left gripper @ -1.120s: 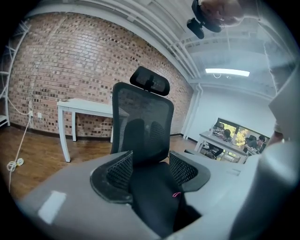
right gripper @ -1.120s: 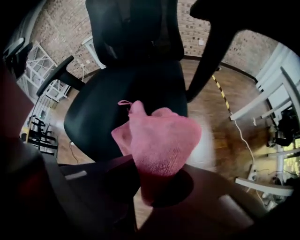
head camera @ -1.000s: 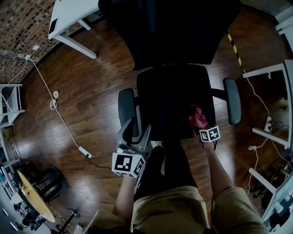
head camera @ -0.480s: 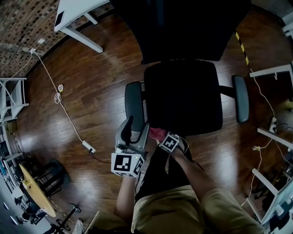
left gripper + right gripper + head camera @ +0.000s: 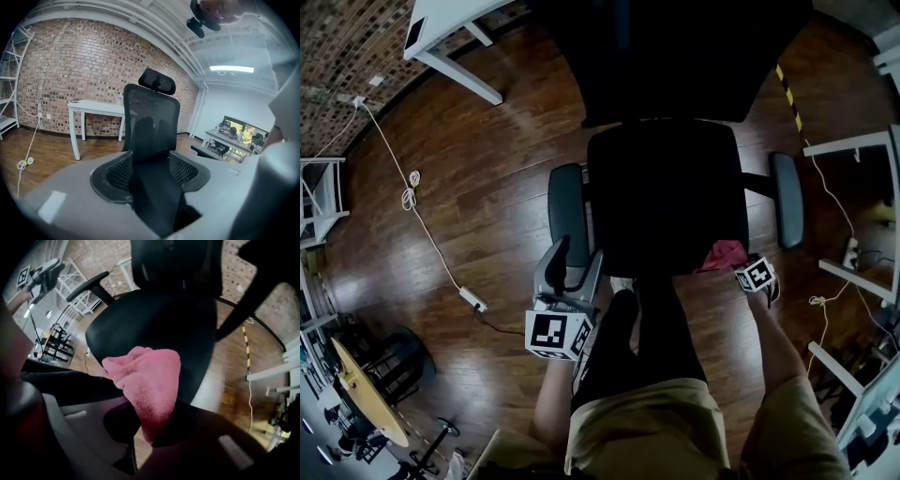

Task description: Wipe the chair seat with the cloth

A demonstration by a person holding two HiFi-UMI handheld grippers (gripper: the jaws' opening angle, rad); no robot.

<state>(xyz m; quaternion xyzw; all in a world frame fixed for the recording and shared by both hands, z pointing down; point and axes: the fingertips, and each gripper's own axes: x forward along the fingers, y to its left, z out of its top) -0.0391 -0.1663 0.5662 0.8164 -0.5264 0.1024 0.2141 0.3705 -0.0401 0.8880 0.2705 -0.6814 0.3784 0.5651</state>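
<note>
The black office chair seat point(image 5: 666, 187) lies straight ahead of me. My right gripper point(image 5: 748, 272) is at the seat's front right edge, shut on a bunched pink cloth point(image 5: 724, 255). In the right gripper view the cloth point(image 5: 147, 380) hangs out of the jaws over the front of the seat point(image 5: 154, 315). My left gripper point(image 5: 577, 258) is at the front end of the chair's left armrest point(image 5: 565, 202). In the left gripper view that dark armrest point(image 5: 152, 164) fills the gap between the jaws, which are closed on it.
The chair's tall backrest point(image 5: 666, 56) rises behind the seat, and its other armrest point(image 5: 786, 199) is on the right. My legs point(image 5: 637, 366) stand against the seat's front. A white desk point(image 5: 450, 28), a floor cable with a power strip point(image 5: 471, 300) and white frames point(image 5: 853, 145) surround the chair.
My right gripper swept the cloth from the seat's front right to its front left corner, then back to the front right edge. The left gripper stayed at the armrest.
</note>
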